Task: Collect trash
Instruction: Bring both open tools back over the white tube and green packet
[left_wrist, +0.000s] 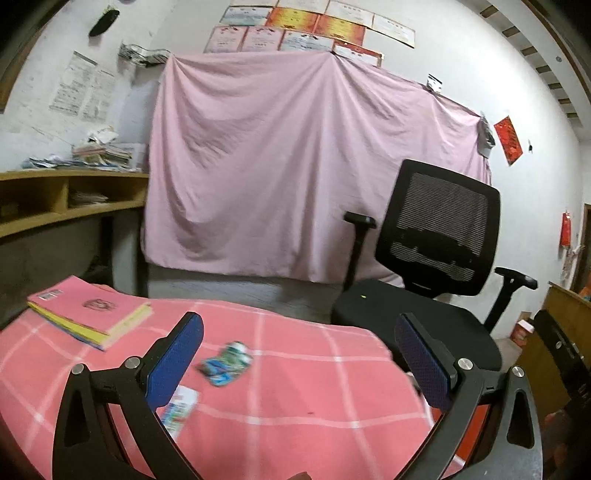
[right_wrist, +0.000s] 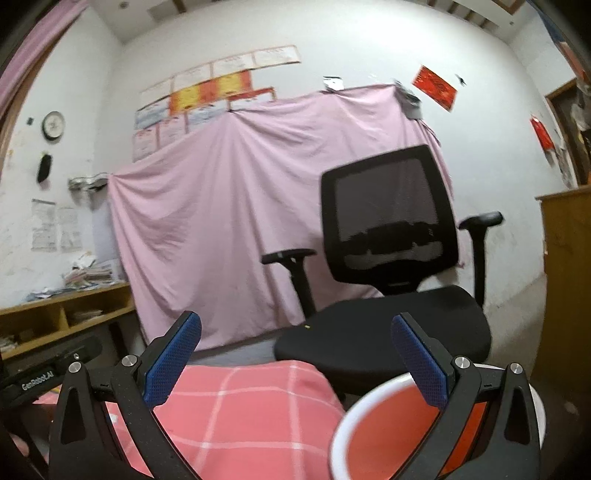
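In the left wrist view a crumpled blue and green wrapper (left_wrist: 224, 363) lies on the pink checked cloth (left_wrist: 295, 387), just ahead of my left gripper (left_wrist: 299, 332), which is open and empty. A second wrapper, white with red and blue print (left_wrist: 178, 409), lies partly behind the left finger (left_wrist: 173, 362). In the right wrist view my right gripper (right_wrist: 295, 332) is open and empty above the cloth's right edge (right_wrist: 240, 406). An orange bin with a white rim (right_wrist: 388, 428) stands below its right finger (right_wrist: 421, 365).
A pink book on a small stack (left_wrist: 88, 314) lies at the cloth's far left. A black office chair (left_wrist: 436, 258) stands close beyond the table on the right. A pink sheet (left_wrist: 277, 166) hangs on the wall, and a wooden shelf (left_wrist: 55, 199) stands at left.
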